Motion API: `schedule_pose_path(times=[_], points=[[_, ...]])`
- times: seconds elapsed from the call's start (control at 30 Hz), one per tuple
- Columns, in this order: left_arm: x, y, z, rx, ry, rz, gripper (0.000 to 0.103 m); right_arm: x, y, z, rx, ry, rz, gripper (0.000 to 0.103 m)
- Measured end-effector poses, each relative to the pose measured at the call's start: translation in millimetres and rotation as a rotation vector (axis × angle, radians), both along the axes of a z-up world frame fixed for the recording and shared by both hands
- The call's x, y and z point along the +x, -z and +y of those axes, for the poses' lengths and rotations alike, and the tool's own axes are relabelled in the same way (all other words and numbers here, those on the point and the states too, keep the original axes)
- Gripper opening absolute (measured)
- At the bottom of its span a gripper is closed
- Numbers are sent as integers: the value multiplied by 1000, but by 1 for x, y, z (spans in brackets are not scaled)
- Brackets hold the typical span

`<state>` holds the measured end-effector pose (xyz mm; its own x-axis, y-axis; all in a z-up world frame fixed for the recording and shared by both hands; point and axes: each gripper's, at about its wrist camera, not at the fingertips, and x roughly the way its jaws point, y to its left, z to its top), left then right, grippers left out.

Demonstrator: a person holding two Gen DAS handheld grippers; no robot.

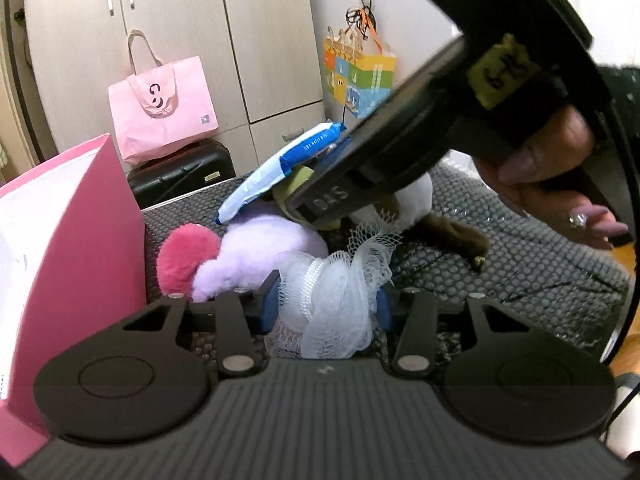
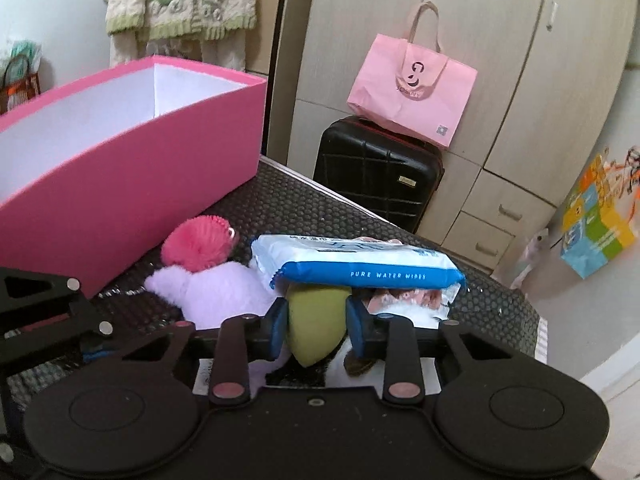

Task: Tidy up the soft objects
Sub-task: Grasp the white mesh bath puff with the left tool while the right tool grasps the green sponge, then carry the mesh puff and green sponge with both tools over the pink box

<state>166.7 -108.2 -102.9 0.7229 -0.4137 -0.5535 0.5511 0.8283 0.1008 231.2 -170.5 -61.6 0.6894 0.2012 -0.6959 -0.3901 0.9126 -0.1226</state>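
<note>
Blue pads of the left gripper (image 1: 326,306) are closed against a white mesh pouf (image 1: 336,300), which bulges out between and below them. Right gripper (image 2: 318,320): its blue pads clamp an olive-green soft piece (image 2: 316,320), pinched at both sides, narrow end pointing back toward the camera.

Landmark: pink box (image 2: 132,168), open top, white inside, standing on the dark dotted mat (image 2: 304,208).

- Green piece: right of the box, lying under the near edge of a wipes pack (image 2: 352,260) (blue and white, printed "PURE WATER WIPES"), touching it.
- Lilac plush (image 2: 224,292): between the box and the green piece, just beside the right gripper's left pad.
- Pink pompom (image 2: 198,246): close to the box wall, touching the lilac plush on its far side.
- Pouf: in the left wrist view, right of the box and on the near side of the lilac plush, touching it.
- White plush (image 1: 416,196) and a brown furry piece (image 1: 456,236): beyond the pouf, farther from the box; partly hidden by the right gripper's body, which crosses the top of the left wrist view with a hand (image 1: 560,172) around its handle.

Behind the mat, past the box: black suitcase (image 2: 380,172) with a pink tote (image 2: 416,96) on top, in front of a wardrobe (image 2: 500,80).
</note>
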Motion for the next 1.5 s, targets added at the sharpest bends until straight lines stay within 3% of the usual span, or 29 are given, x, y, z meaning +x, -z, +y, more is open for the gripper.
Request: schedule_pose_path(times=[0.4, 0.57, 1.0, 1.37, 1.5], points=[[-15, -26, 26, -63, 3, 3, 44, -34, -16, -11, 88, 2, 12, 35], [-23, -31, 31, -54, -3, 1, 44, -52, -23, -16, 107, 5, 6, 35], [-47, -41, 54, -88, 6, 43, 44, -103, -27, -18, 172, -28, 80, 35], [-54, -52, 81, -99, 68, 143, 44, -127, -40, -10, 243, -66, 126, 36], [-57, -62, 92, -77, 121, 202, 44, -131, -52, 3, 189, -92, 131, 36]])
